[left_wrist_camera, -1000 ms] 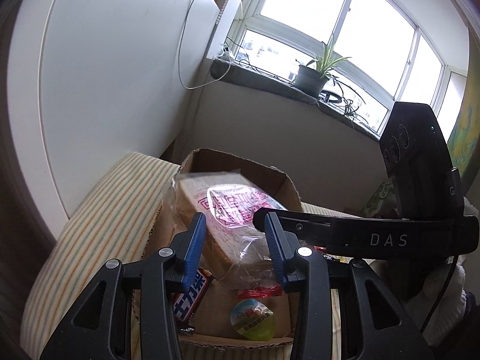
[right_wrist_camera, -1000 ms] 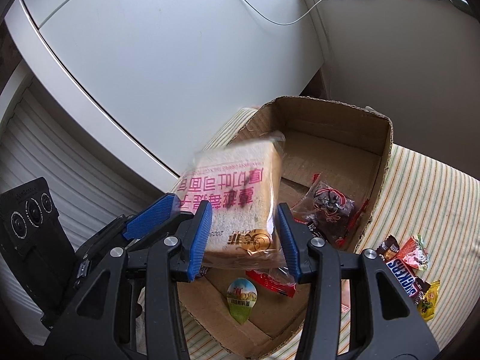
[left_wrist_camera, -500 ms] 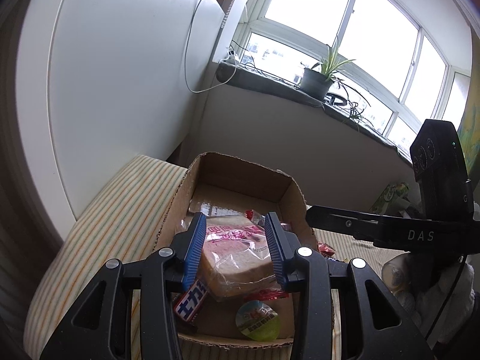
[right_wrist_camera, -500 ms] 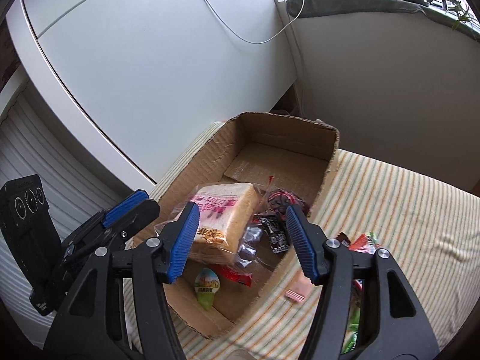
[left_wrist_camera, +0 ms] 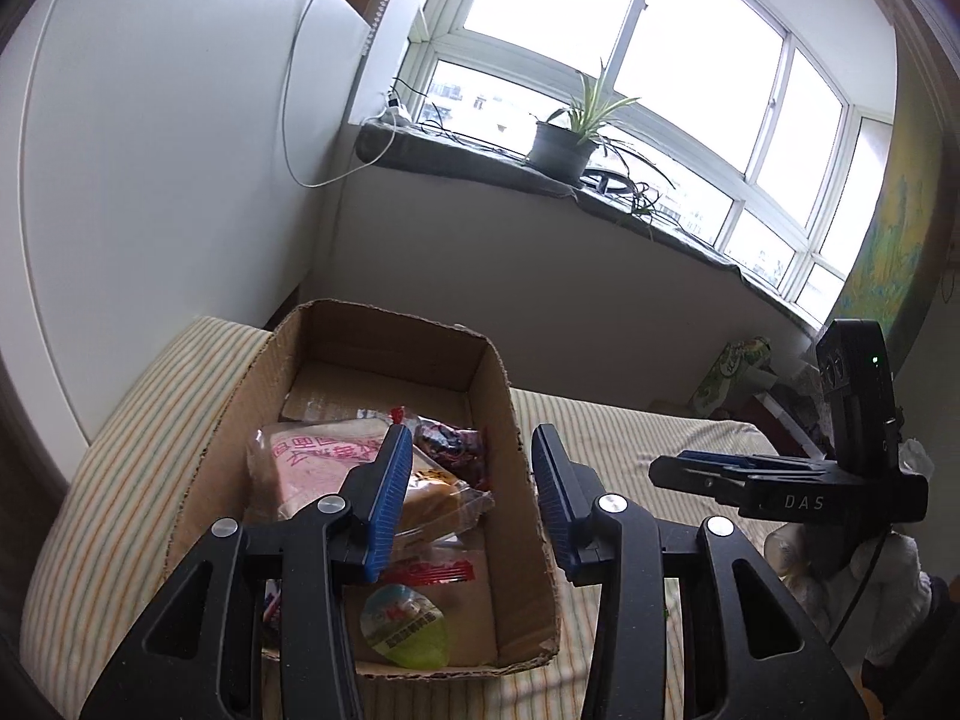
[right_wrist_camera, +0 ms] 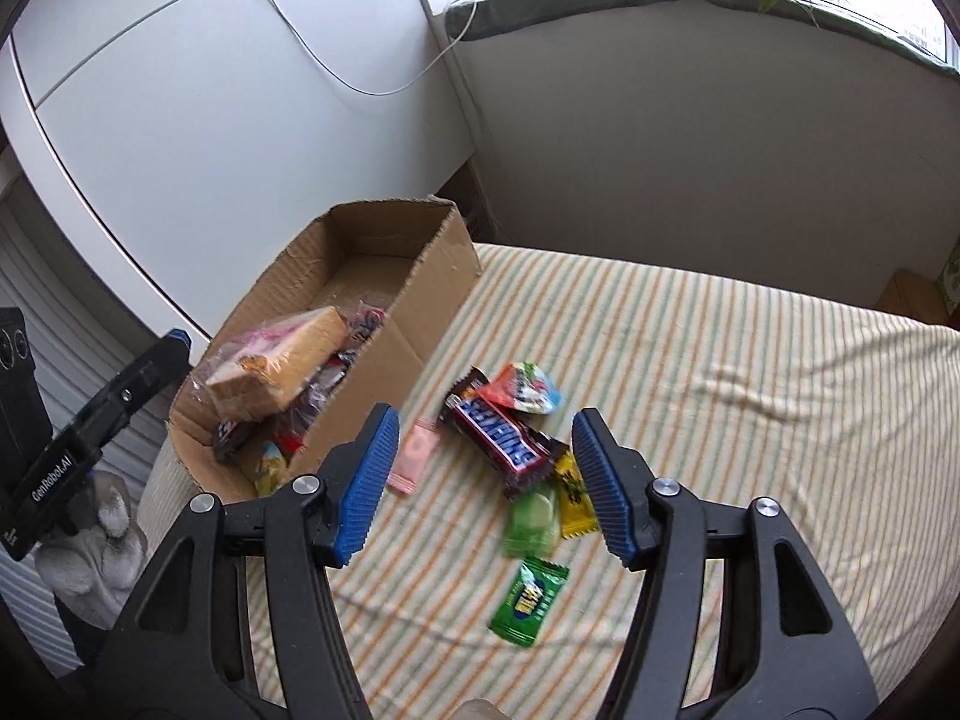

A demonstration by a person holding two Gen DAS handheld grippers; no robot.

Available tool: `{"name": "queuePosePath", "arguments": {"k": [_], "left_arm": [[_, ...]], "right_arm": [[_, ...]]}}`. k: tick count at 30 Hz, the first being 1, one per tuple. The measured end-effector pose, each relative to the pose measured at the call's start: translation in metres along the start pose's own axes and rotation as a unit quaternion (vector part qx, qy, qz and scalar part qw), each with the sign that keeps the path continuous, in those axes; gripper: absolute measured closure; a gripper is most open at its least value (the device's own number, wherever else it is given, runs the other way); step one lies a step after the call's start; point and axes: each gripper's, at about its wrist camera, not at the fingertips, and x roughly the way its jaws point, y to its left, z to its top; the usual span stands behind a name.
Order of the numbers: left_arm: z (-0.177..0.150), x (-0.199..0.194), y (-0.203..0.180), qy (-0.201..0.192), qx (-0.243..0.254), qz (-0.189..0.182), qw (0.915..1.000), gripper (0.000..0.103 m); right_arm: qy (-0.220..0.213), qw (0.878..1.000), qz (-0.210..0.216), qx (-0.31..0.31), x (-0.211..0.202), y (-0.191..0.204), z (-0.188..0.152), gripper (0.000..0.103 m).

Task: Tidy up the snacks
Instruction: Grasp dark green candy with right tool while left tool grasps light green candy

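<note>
**Kid:** Cardboard box [right_wrist_camera: 384,300] sits on the striped cloth [right_wrist_camera: 720,360], and the bag of bread [right_wrist_camera: 282,366] lies inside it. Your left gripper [left_wrist_camera: 474,480] is over the near end of the box. Its blue fingers [left_wrist_camera: 390,498] are a little apart, and nothing is between them.

**Helper:** Where is the bread from that gripper?

**Kid:** Just past the left finger, down in the box. It lies flat and a bit tilted, with a dark candy bag [left_wrist_camera: 450,441] beside it. A round green and yellow snack [left_wrist_camera: 405,630] lies at the near end of the box.

**Helper:** And your right gripper [right_wrist_camera: 486,480]?

**Kid:** It has just been opening. Its fingers are wide apart and hold nothing. It points down at the snacks on the cloth, right beside the box.

**Helper:** Which snack is closest to it?

**Kid:** The Snickers bar [right_wrist_camera: 501,438]. It lies flat between the two fingers but lower, not touching them. Its long side runs slanted, from up near the box down toward the right finger. A pink packet [right_wrist_camera: 414,456] lies just by the left finger. A red pouch [right_wrist_camera: 522,390] touches the far end of the bar. A yellow packet [right_wrist_camera: 576,498], a blurry green one [right_wrist_camera: 531,522] and a green candy [right_wrist_camera: 531,600] lie nearer you.
</note>
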Motion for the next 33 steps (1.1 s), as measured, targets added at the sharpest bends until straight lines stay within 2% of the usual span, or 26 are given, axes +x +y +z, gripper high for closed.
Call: {"name": "queuePosePath", "arguments": {"k": [7,13,17,21,23,24,29,33], "left_arm": [[-0.009,0.008,-0.026,0.022,0.024,-0.029,0.9990,0.064],[-0.019,0.018,-0.055,0.045,0.047,-0.055,0.9963,0.064],[-0.027,0.033,-0.067,0.075,0.049,-0.068,0.9936,0.066],[-0.034,0.044,-0.080,0.096,0.057,-0.068,0.9914,0.068],[-0.038,0.048,-0.086,0.103,0.064,-0.067,0.9903,0.068],[-0.040,0.051,-0.089,0.109,0.067,-0.067,0.9895,0.068],[-0.053,0.069,-0.099,0.146,0.070,-0.066,0.9846,0.068],[-0.061,0.083,-0.105,0.165,0.076,-0.051,0.9820,0.068]], "right_arm": [[0.036,0.998,-0.047,-0.030,0.015,0.001,-0.050,0.040],[0.054,0.995,-0.075,-0.050,0.028,0.009,-0.071,0.040],[0.061,0.995,-0.067,-0.040,0.034,0.006,-0.077,0.058],[0.053,0.994,-0.077,-0.054,0.032,0.007,-0.082,0.062],[0.051,0.993,-0.084,-0.063,0.029,0.007,-0.085,0.074],[0.050,0.992,-0.090,-0.066,0.028,0.007,-0.086,0.076],[0.043,0.996,-0.068,-0.043,0.016,-0.008,-0.091,0.077],[0.041,0.994,-0.070,-0.070,0.016,-0.006,-0.093,0.077]]}}
